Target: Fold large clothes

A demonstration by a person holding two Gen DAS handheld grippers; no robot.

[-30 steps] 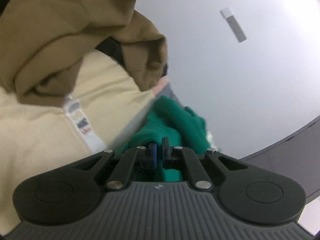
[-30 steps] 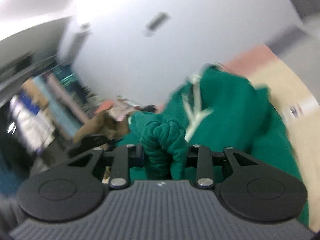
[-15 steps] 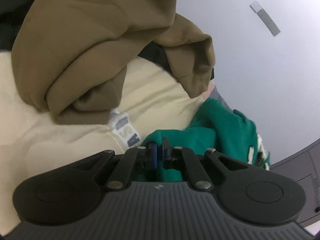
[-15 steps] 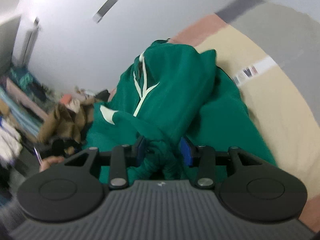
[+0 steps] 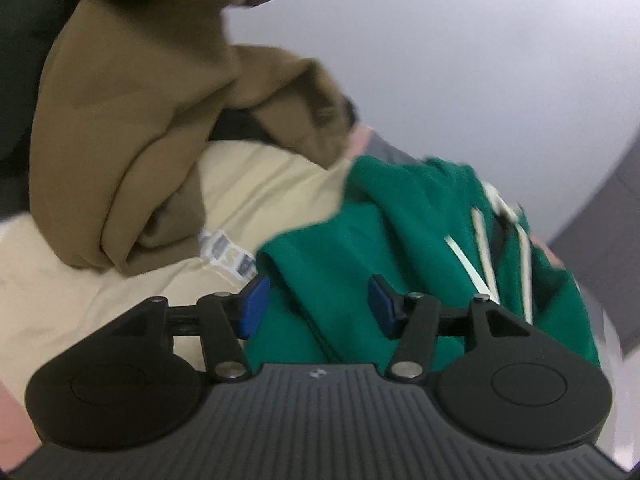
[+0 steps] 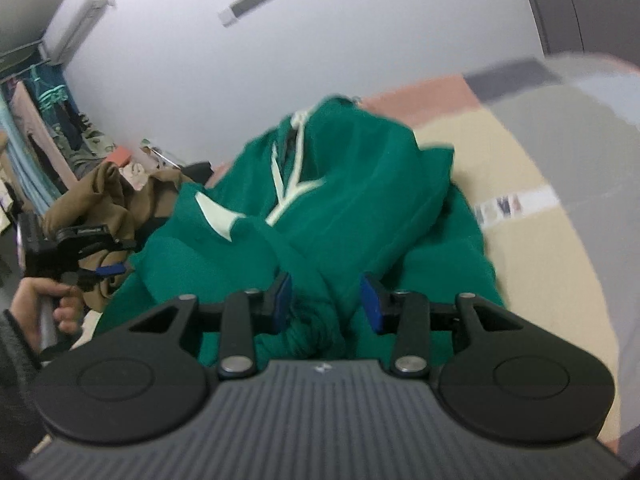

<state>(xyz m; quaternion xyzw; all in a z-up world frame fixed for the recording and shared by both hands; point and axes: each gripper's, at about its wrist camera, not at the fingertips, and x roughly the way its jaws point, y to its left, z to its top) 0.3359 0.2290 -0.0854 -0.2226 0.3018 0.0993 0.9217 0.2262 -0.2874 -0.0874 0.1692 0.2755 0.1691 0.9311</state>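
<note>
A green hoodie with white drawstrings lies crumpled on the cream bedspread. My right gripper hovers over its near edge. The blue pads stand apart, and the ribbed green cuff sits loosely between them. My left gripper is at the hoodie's other side. Its jaws are opening, with green cloth lying between the pads but not pinched. In the right wrist view the left gripper shows at far left, held by a hand.
A brown hoodie is heaped on the bedspread just left of the green one, over something black. The bed cover has pink and grey patches. Beyond the bed are a white wall, a clothes rack and clutter.
My left gripper's jaws were shut on green cloth and now stand apart, and the hand has rolled and shifted. My right gripper's jaws widened from a tight clutch on the cuff, and the hoodie settled onto the bed.
</note>
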